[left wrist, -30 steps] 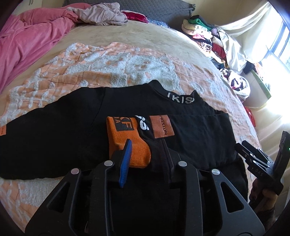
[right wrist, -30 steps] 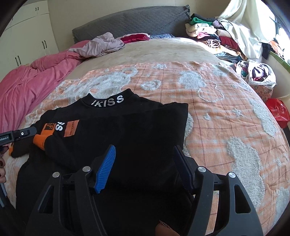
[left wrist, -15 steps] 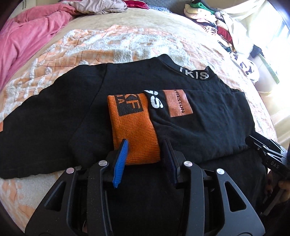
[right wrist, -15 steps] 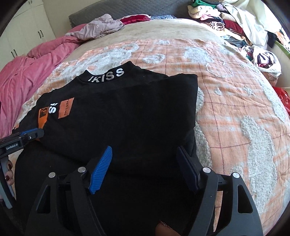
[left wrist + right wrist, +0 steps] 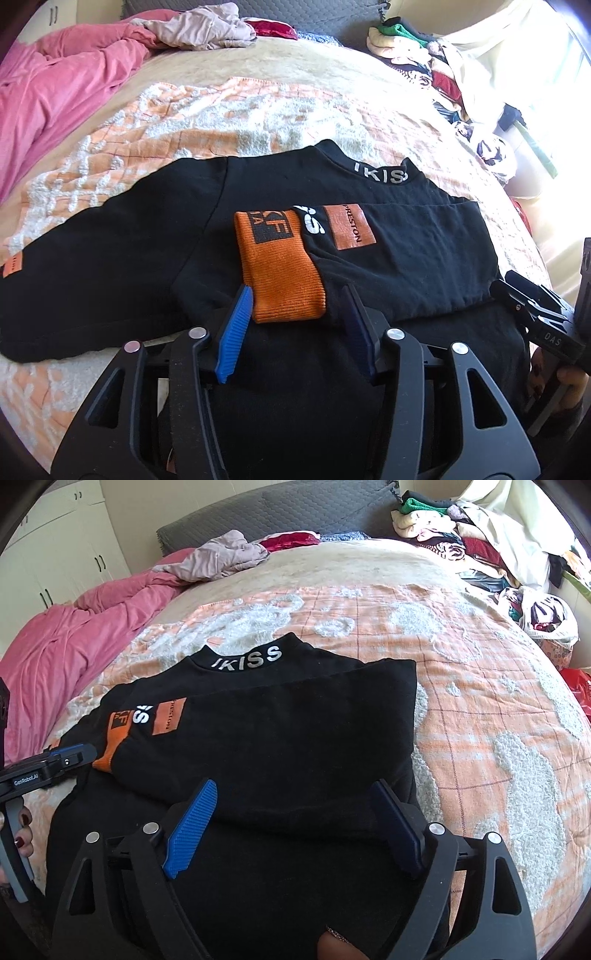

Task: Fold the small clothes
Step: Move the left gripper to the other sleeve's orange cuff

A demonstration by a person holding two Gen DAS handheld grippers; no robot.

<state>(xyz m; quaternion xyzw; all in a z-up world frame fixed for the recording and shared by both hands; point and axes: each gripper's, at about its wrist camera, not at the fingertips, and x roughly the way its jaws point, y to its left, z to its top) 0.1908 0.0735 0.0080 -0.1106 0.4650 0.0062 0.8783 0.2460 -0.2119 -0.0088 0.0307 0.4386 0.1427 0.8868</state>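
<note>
A: How many garments are being worked on?

B: One, a black top [image 5: 110,251] lying flat on the orange-and-white blanket [image 5: 229,114]. Its right sleeve is folded across the chest, so one orange cuff [image 5: 280,273] lies near the middle.

A: And the grippers?

B: Two. The left gripper [image 5: 297,308] has its jaws spread, one on either side of the cuff's near end, gripping nothing. The right gripper [image 5: 293,818] is also spread wide, hovering over the near edge of the folded sleeve.

A: What else is on the bed?

B: One pink quilt [image 5: 74,638] far left, one greyish garment [image 5: 225,554] beside it, and one clothes pile [image 5: 450,535] far right.
</note>
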